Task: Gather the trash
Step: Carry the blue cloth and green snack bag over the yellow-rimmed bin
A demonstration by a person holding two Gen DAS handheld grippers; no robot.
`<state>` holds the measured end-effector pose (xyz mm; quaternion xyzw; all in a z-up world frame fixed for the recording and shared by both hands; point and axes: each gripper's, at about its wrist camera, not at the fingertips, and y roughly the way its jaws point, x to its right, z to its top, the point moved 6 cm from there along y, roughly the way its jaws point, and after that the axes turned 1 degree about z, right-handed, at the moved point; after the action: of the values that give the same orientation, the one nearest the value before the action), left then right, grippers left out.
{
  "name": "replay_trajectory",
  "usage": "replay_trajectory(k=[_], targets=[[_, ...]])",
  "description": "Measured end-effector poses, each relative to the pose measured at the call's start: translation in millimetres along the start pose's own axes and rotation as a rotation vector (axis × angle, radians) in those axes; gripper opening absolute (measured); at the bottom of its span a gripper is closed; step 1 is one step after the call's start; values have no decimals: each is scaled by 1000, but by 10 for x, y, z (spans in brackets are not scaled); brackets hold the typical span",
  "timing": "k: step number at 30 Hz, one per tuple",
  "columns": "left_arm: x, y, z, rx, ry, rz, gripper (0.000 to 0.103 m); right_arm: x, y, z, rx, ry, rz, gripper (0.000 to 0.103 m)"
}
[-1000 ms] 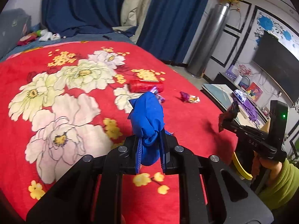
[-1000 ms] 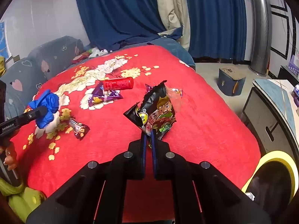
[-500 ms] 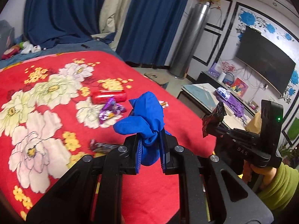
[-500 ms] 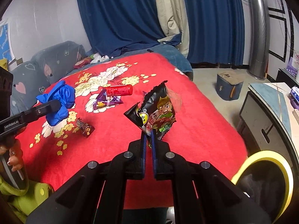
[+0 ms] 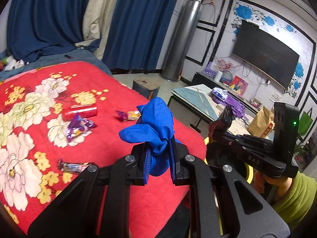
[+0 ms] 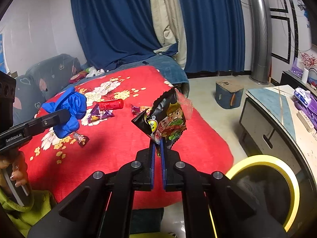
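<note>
A: So what is each gripper carrying?

B: The left gripper [image 5: 158, 150] is closed down on a blue glove [image 5: 153, 127], bunched between its jaws and held up over the near right corner of the bed [image 5: 111, 144]. The right gripper [image 6: 157, 148] is squeezed fully together on the lower edge of a black snack bag [image 6: 164, 119], which stands up above the near edge of the bed.

A: How do they look?

B: The glove is a crumpled blue wad, one limp lobe drooping left. The bag is glossy black with a cartoon figure, its top torn open and a bit of clear film sticking out.

A: And how would you expect them to handle?

B: Both light, I'd judge. The glove seems soft and rubbery, so a pinch through the bunched middle should hold well. The bag is thin, crinkly and probably slick; gripping the flat seam looks sensible, though it may flap or slip.

A: What is left?

B: A red tube [image 5: 80, 111], a purple wrapper [image 5: 79, 128], a small candy wrapper [image 5: 128, 116] mid-bed, and a dark wrapper [image 5: 73, 166] nearer the front edge. A yellow-rimmed bin [image 6: 263, 190] sits on the floor off the near right corner, likely the drop point.
</note>
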<state>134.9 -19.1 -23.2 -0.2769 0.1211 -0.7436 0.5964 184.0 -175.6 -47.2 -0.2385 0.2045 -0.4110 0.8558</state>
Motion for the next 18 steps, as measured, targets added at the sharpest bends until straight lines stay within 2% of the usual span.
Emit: replay_trajectory(k=[18], targets=[[628,305,28,-18,104,-111,10,561,-310,-135,24,109,-99,5]])
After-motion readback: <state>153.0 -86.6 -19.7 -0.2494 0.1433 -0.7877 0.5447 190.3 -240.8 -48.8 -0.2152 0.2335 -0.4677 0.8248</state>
